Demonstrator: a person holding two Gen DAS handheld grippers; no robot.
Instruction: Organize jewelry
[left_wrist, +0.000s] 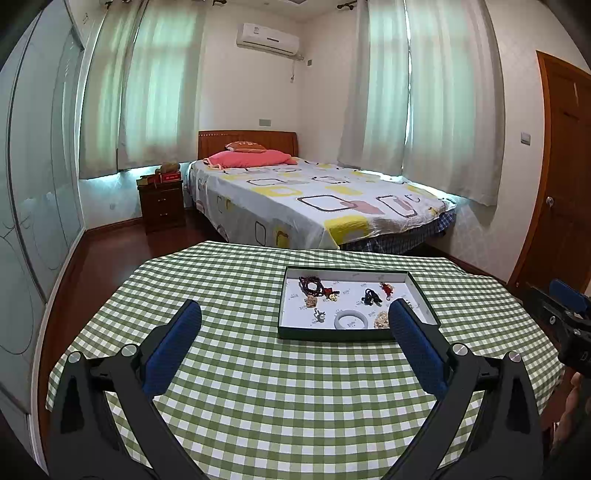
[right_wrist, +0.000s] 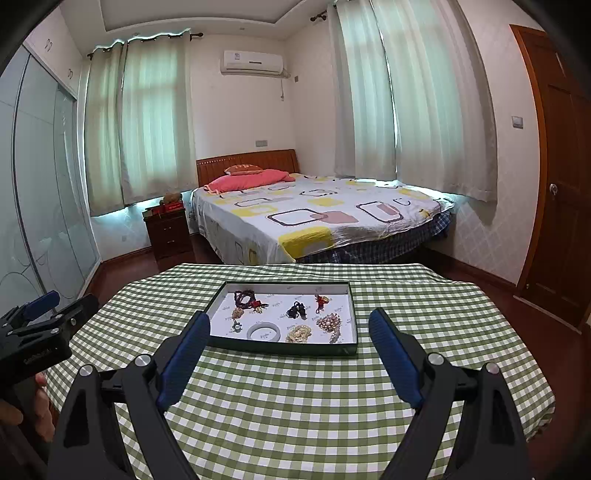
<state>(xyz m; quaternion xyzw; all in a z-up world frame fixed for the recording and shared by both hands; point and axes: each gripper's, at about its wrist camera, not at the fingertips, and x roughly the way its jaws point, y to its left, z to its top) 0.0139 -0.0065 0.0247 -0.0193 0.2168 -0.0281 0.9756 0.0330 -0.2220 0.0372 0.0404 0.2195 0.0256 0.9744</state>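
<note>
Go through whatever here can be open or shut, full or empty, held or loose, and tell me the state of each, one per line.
Left gripper: open, holding nothing.
Right gripper: open, holding nothing.
Jewelry tray: lidless, flat on the checked tablecloth, holding several pieces.
White bangle: lying loose in the tray.
Dark bead bracelet: lying loose in the tray.
Door: shut.
Curtains: drawn.

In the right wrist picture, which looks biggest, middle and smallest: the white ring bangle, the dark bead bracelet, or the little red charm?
Largest to smallest in the right wrist view:
1. white ring bangle
2. dark bead bracelet
3. little red charm
The bangle lies nearer the camera in the shallow green-edged tray, so its lead over the bracelet is unsure.
</note>
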